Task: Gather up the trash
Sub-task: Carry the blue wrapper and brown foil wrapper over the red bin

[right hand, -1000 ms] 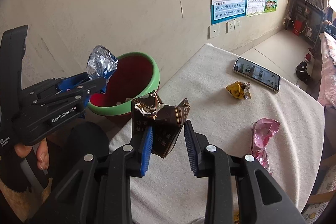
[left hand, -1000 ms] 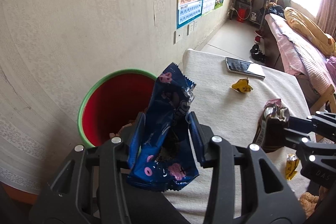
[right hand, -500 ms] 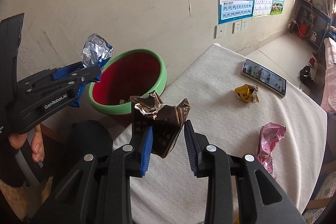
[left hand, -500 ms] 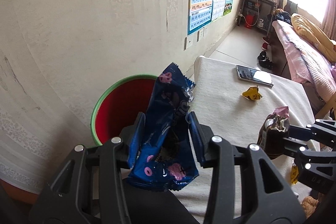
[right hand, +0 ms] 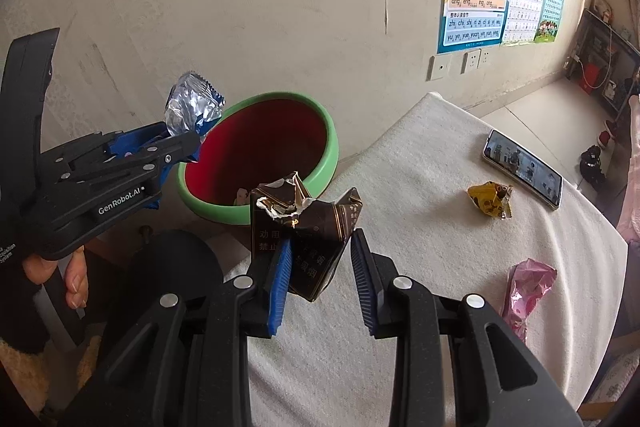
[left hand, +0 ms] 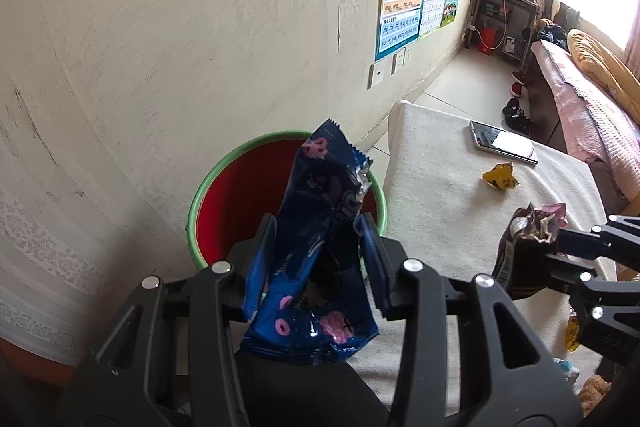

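While both wrappers hang in the air beside the bin [right hand: 264, 163], neither is dropped yet. Left hand-held gripper [left hand: 320, 259] grasps the blue snack wrapper [left hand: 320, 247] upright, just short of the bin rim, likely lining up a drop. Right hand-held gripper [right hand: 320, 259] clenches the torn brown carton [right hand: 308, 231] over the table [right hand: 420, 227] edge nearest the bin. Bin interior: red, a few scraps at the bottom. Yellow wrapper [right hand: 490, 199], pink wrapper [right hand: 528, 287] and phone [right hand: 522, 167] lie on the table, well apart from the bin.
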